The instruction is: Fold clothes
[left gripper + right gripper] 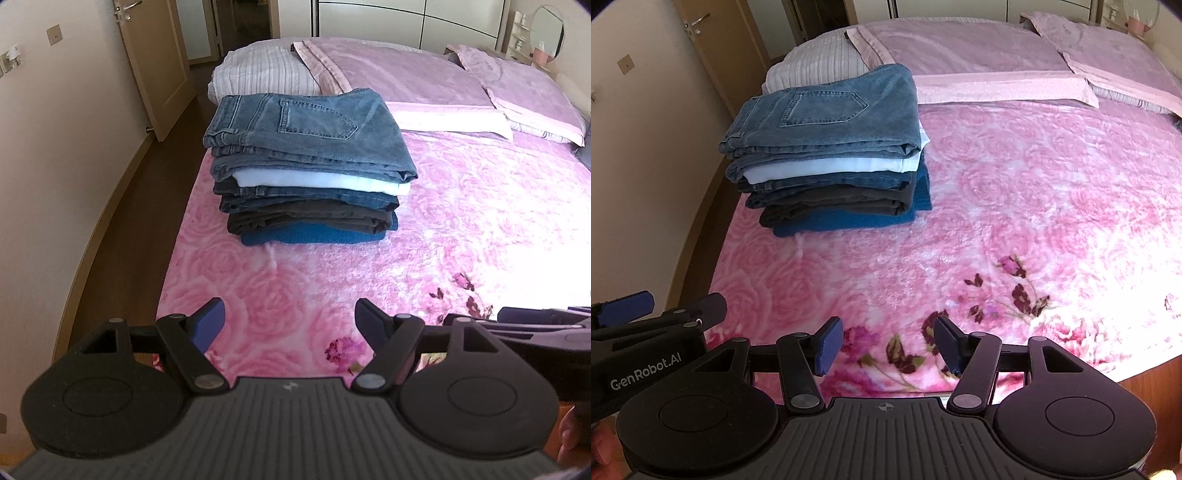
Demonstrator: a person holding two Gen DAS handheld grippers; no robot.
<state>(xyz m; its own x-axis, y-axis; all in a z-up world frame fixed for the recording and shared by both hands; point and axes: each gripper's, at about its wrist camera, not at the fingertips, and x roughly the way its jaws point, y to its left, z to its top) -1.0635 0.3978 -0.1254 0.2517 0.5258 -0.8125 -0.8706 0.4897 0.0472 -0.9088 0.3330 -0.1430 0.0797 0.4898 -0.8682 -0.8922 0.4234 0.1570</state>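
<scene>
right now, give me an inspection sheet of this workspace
surface: bed with pink rose blanket, bare in front of both grippers
job's things: stack of folded clothes near the bed's left edge; blue jeans on top, then a white garment, darker pieces, a blue item at the bottom
clutter: nothing seen on the blanket
grippers: left gripper open, empty; right gripper open, empty
cables: nothing seen
surroundings: pillows behind the stack, door at left, round mirror far right
</scene>
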